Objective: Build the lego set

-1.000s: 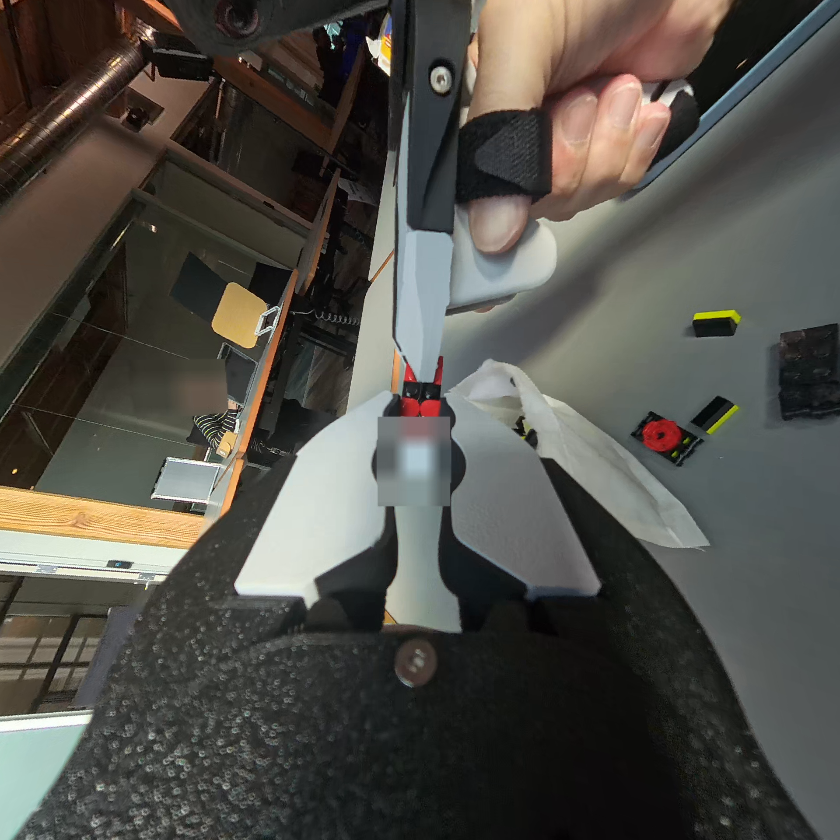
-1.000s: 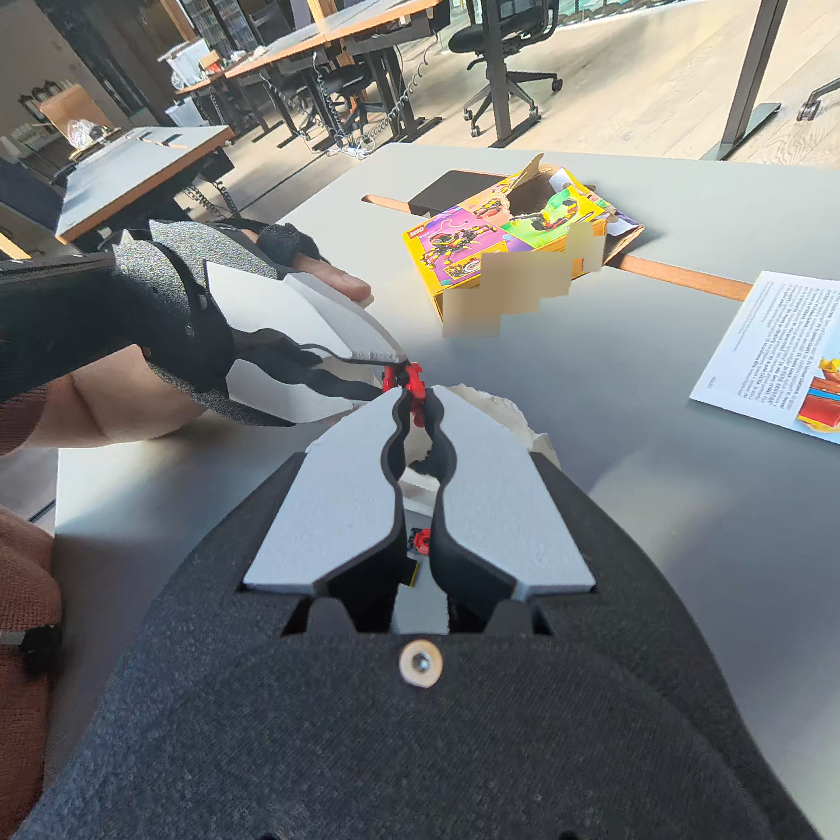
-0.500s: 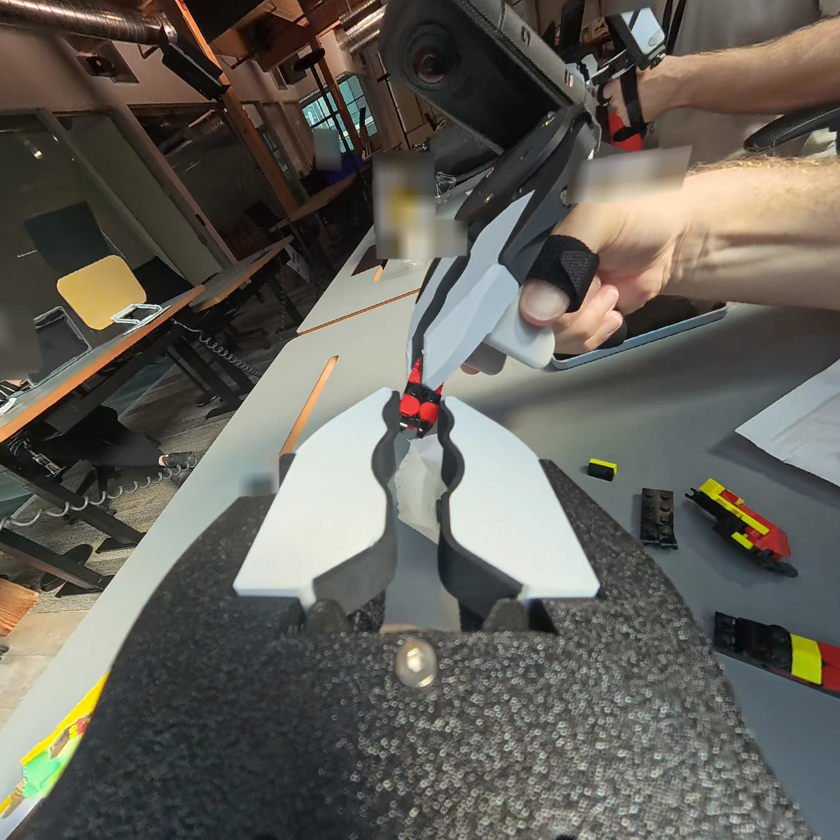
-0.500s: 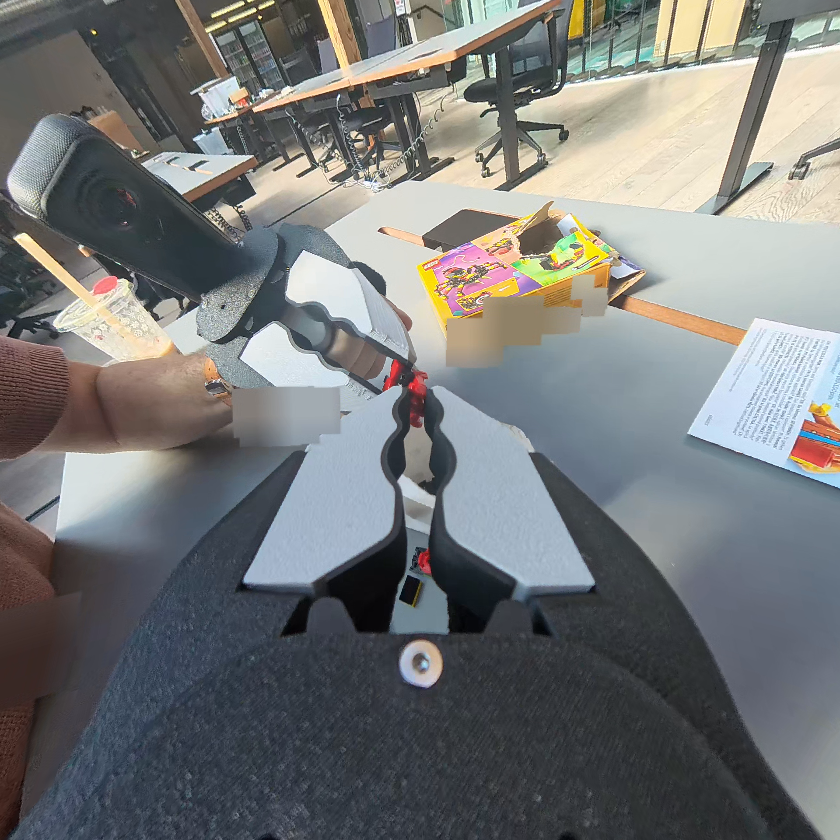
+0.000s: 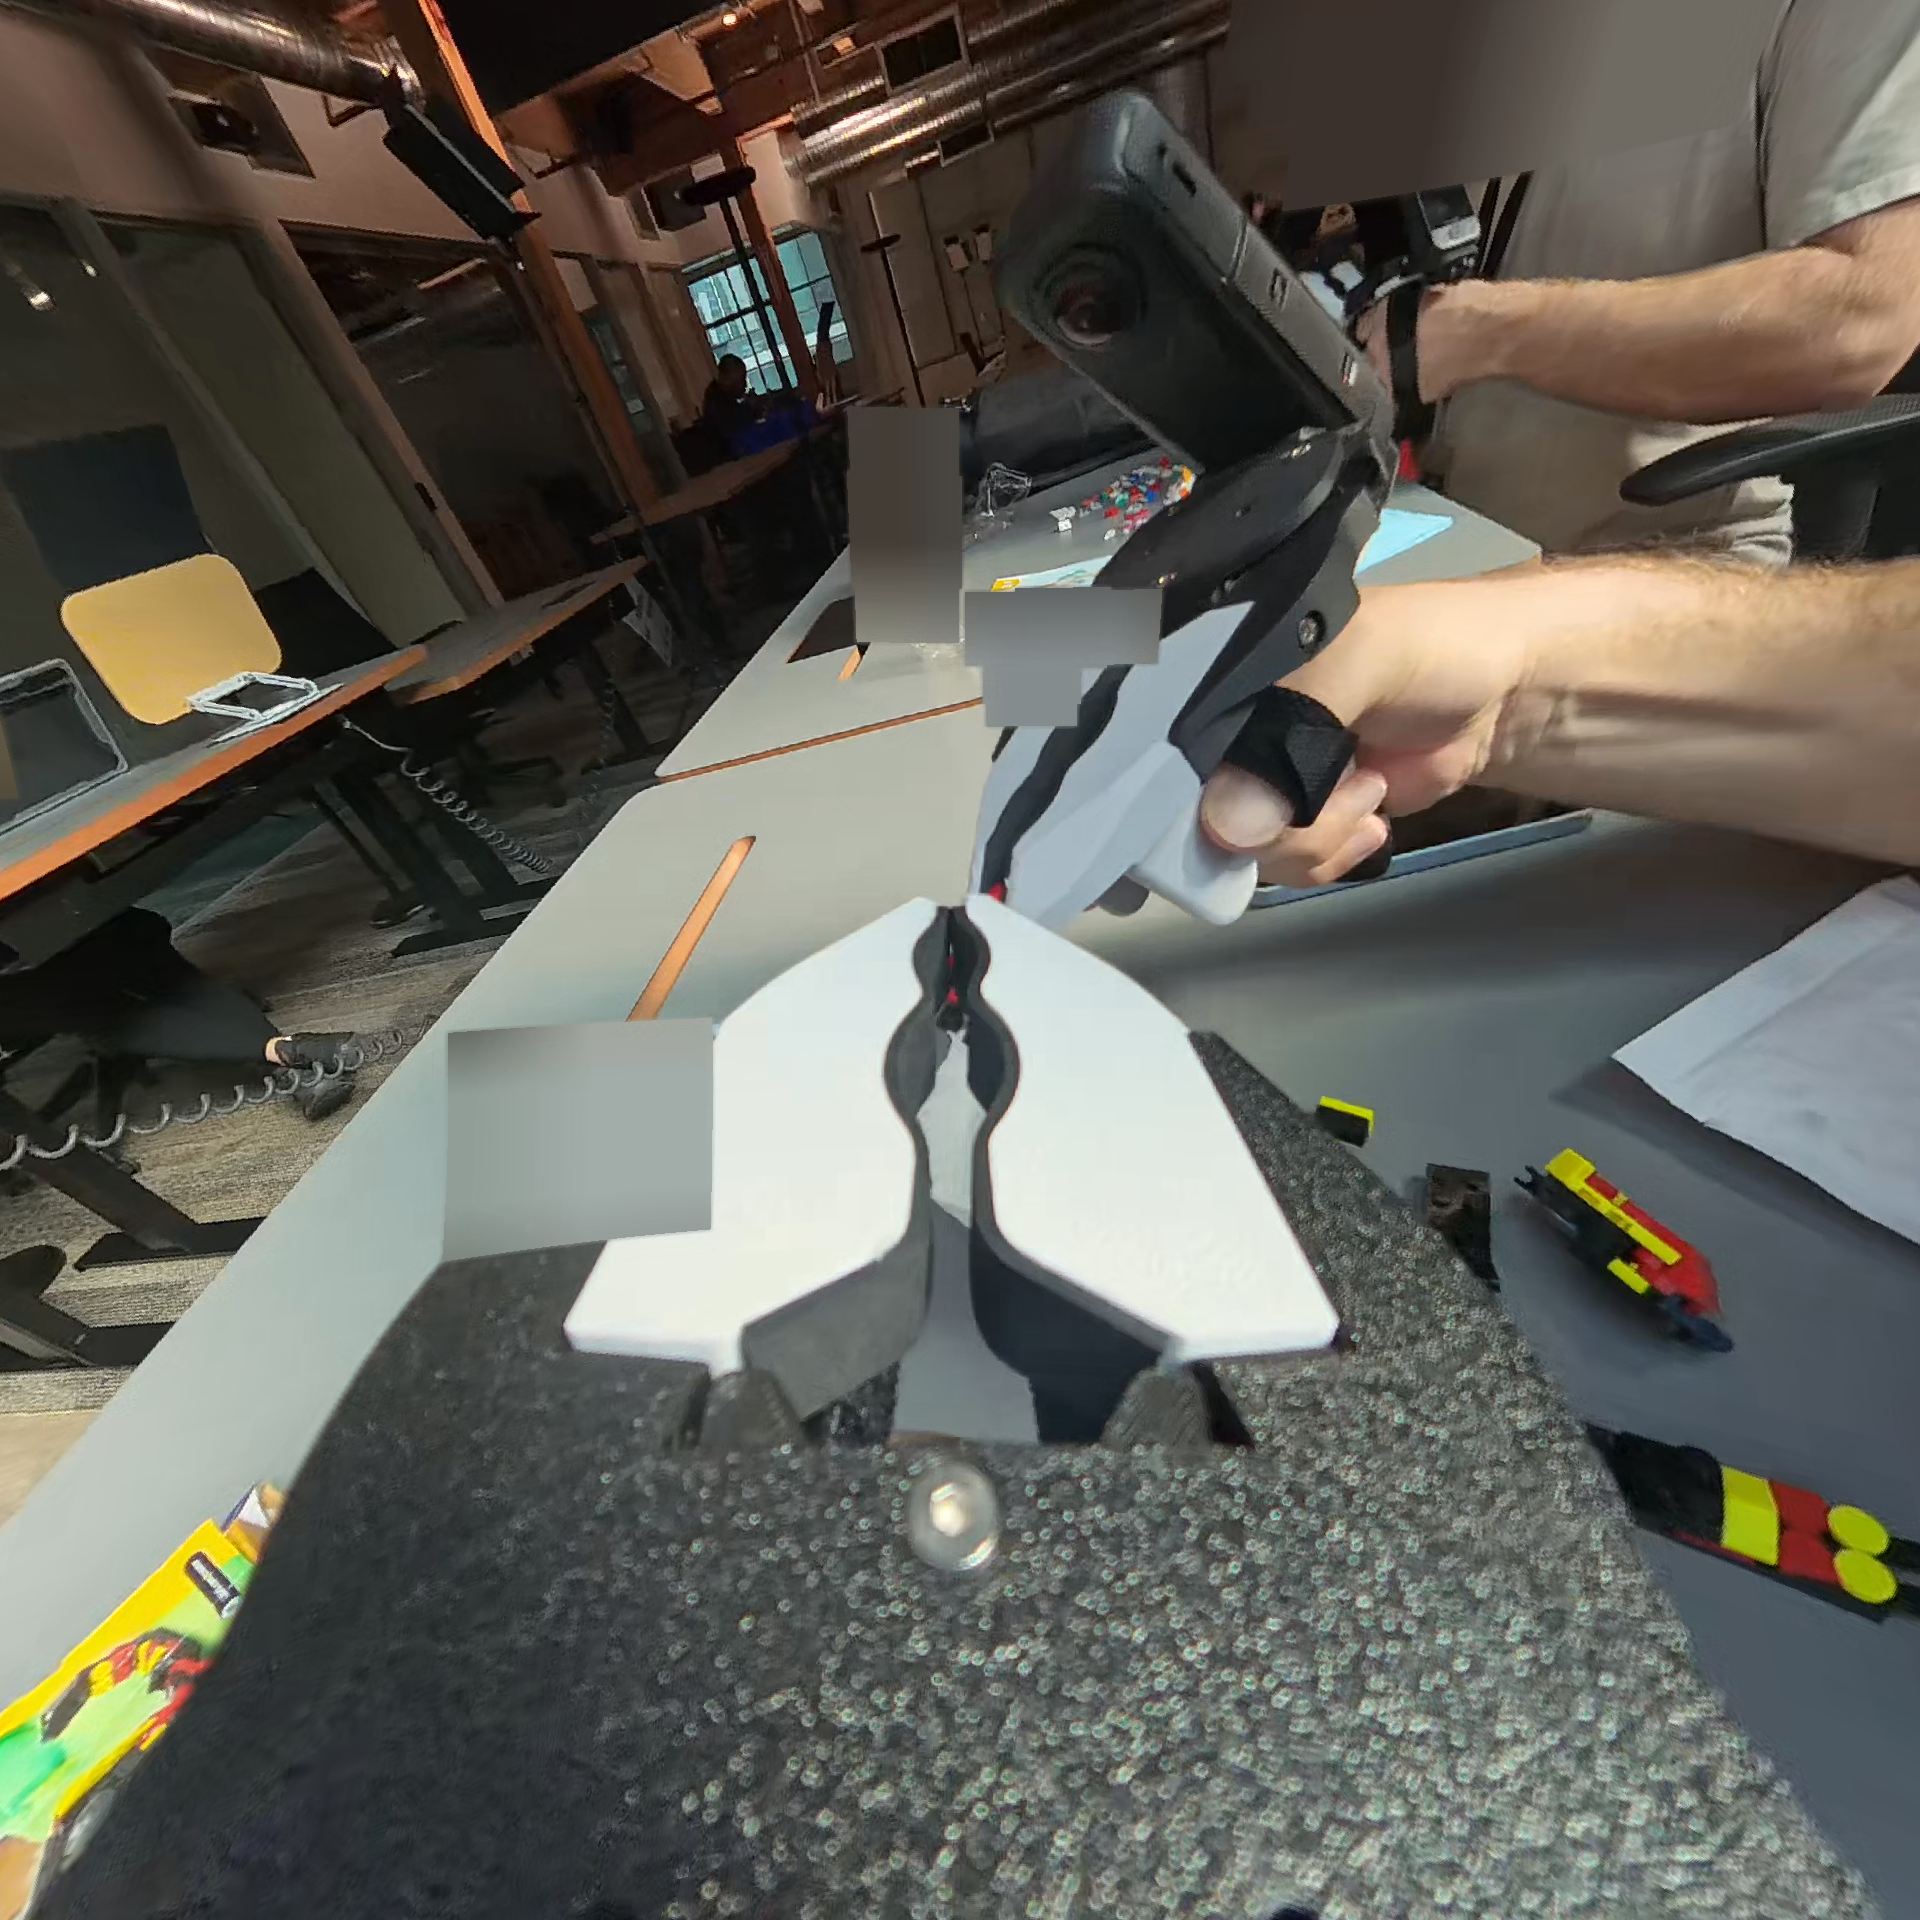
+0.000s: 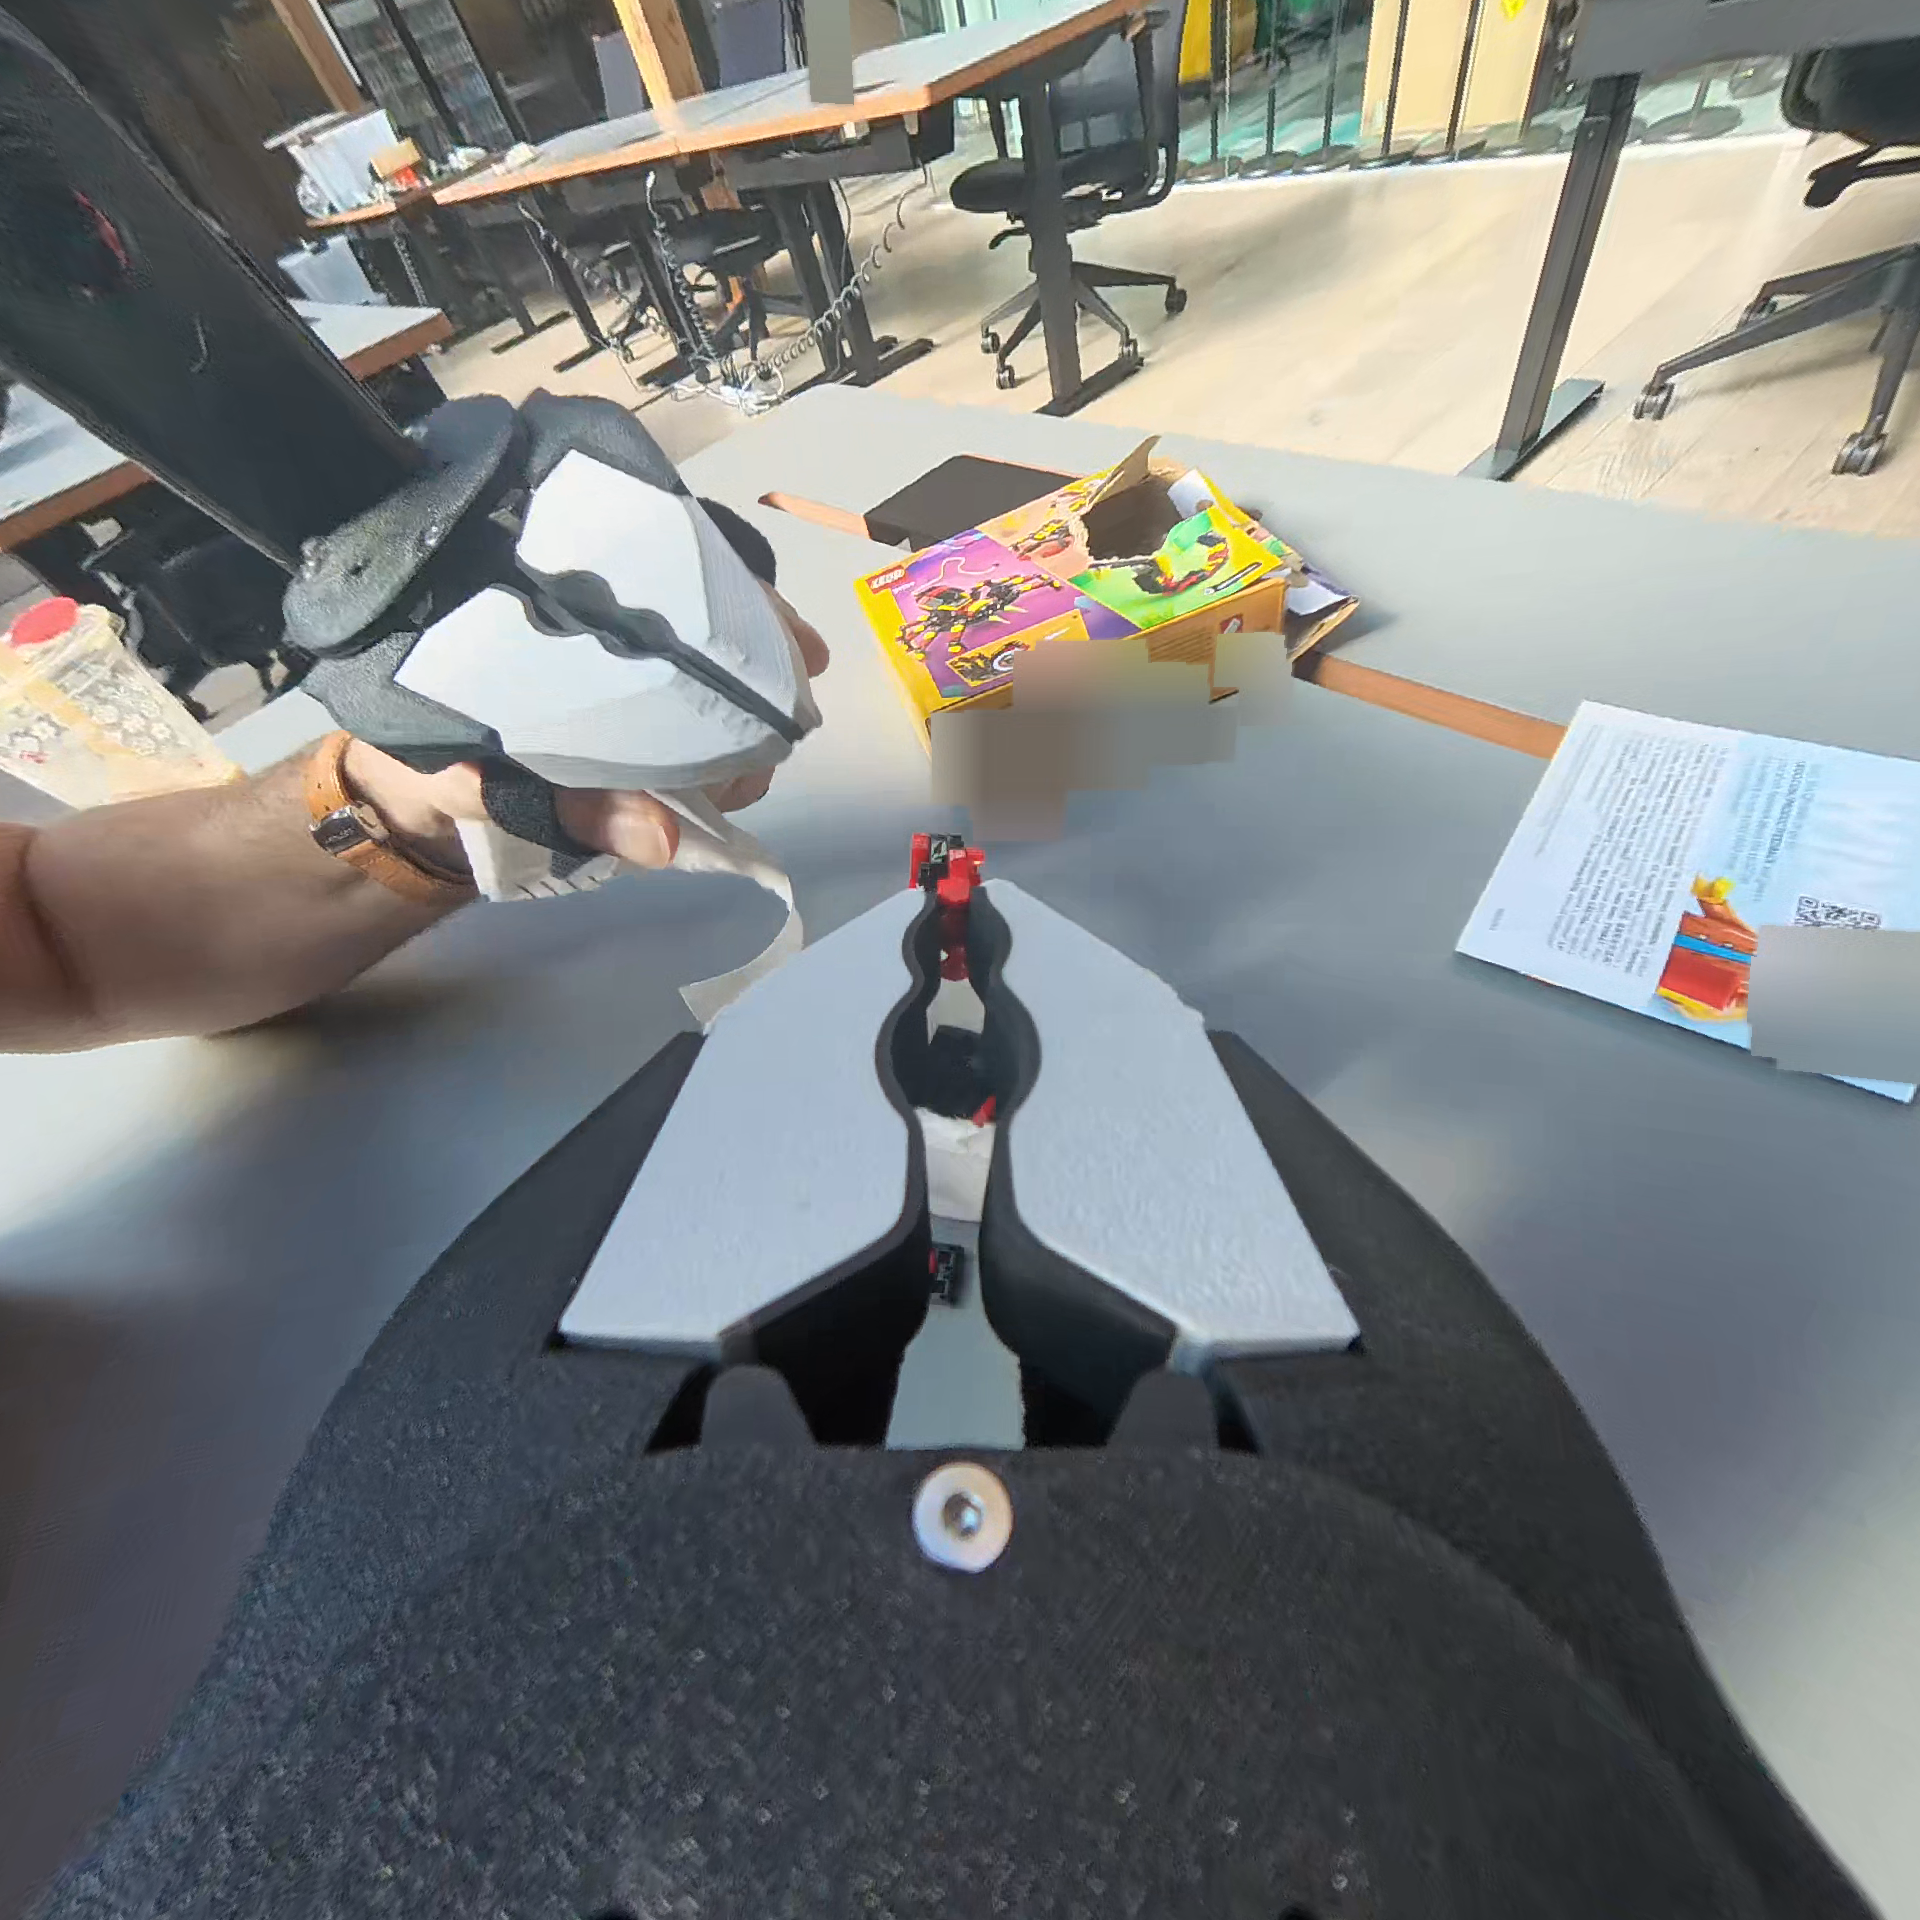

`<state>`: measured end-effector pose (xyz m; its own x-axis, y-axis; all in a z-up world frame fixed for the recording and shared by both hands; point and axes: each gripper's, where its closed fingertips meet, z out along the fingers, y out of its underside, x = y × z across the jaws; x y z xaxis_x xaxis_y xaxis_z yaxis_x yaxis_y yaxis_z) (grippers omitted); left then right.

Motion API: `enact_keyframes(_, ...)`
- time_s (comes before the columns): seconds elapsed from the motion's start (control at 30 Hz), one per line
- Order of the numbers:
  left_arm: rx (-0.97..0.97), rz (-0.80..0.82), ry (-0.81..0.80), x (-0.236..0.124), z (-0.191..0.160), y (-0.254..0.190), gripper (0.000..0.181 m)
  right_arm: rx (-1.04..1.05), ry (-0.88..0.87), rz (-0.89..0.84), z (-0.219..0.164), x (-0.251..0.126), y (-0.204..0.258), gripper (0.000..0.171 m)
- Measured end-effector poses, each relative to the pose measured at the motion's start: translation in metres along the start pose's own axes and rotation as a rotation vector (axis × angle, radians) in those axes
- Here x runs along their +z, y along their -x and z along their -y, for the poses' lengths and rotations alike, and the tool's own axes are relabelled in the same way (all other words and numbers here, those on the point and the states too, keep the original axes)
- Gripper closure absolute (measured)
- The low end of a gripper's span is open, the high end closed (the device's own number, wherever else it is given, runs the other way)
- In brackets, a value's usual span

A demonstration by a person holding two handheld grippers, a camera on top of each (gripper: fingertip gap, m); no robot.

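Holding: my right gripper (image 6: 951, 896) is clenched on a small red lego piece (image 6: 943, 868), whose top pokes out past the fingertips above the grey table (image 6: 1455, 1247).
Right gripper from the other side: in the left wrist view it (image 5: 992, 899) comes down from the upper right, gripped by my right hand (image 5: 1351, 769), its tip just beside my left gripper's tip.
Left gripper: in its own view my left gripper (image 5: 954, 920) has its fingers pressed together at the tip; a sliver of red shows in the slit lower down, and I cannot tell whether that is a piece in the grip or something behind it.
Left gripper from the right wrist view: it (image 6: 795, 727) sits up and to the left, apart from the red piece, fingers closed, with my left hand (image 6: 582, 821) under it.
White bag: a crumpled white paper bag (image 6: 748, 935) lies under my left hand and runs beneath the right gripper.
Loose parts: to the right in the left wrist view, a small yellow-topped black brick (image 5: 1343, 1120), a dark plate (image 5: 1460, 1210), a red and yellow sub-build (image 5: 1621, 1252) and a black, yellow and red strip (image 5: 1766, 1527) lie apart on the table.
Box: the opened yellow lego box (image 6: 1081, 613) lies farther back on the table.
Paper: an instruction sheet (image 6: 1683, 883) lies at the right.
Cup: a clear plastic cup (image 6: 73, 696) with a red lid stands at the far left.
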<state>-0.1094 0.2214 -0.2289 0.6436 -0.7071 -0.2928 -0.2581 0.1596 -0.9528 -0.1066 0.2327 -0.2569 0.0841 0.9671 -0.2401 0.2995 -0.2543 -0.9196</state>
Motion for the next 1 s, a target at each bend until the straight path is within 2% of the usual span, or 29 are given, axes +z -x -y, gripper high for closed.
enact_keyframes(0.07, 0.036, -0.007, 0.043, 0.0, -0.005, 0.001, 0.18, 0.058, -0.085, 0.058, 0.013, -0.008, 0.001, 0.167)
enact_keyframes(0.17, 0.04, 0.01, 0.058, -0.002, -0.005, 0.005, 0.158, 0.115, -0.199, 0.166, 0.027, -0.016, 0.011, 0.167)
enact_keyframes(0.23, 0.051, 0.008, 0.039, -0.001, 0.0, -0.001, 0.154, 0.07, -0.279, 0.188, 0.037, -0.02, 0.017, 0.166)
enact_keyframes(0.37, 0.037, 0.012, -0.068, -0.006, 0.025, -0.006, 0.154, -0.253, -0.416, 0.104, 0.055, -0.032, 0.037, 0.166)
enact_keyframes(0.47, 0.041, 0.006, -0.205, -0.018, 0.051, -0.008, 0.157, -0.431, -0.455, 0.041, 0.058, -0.035, 0.05, 0.167)
enact_keyframes(0.77, 0.082, -0.027, -0.149, -0.017, 0.055, -0.022, 0.167, -0.521, -0.456, 0.041, 0.058, -0.033, 0.064, 0.167)
enact_keyframes(0.87, 0.083, 0.019, -0.122, -0.018, 0.055, -0.017, 0.169, -0.566, -0.465, -0.041, 0.061, -0.032, 0.061, 0.167)
enact_keyframes(0.93, 0.126, 0.085, -0.106, -0.018, 0.057, -0.014, 0.172, -0.618, -0.483, -0.199, 0.066, -0.032, 0.054, 0.167)
enact_keyframes(0.97, 0.157, 0.114, -0.107, -0.019, 0.06, -0.013, 0.176, -0.647, -0.493, -0.339, 0.071, -0.035, 0.044, 0.166)
enact_keyframes(1.0, 0.183, 0.137, -0.11, -0.02, 0.063, -0.013, 0.176, -0.692, -0.512, -0.381, 0.072, -0.037, 0.046, 0.166)
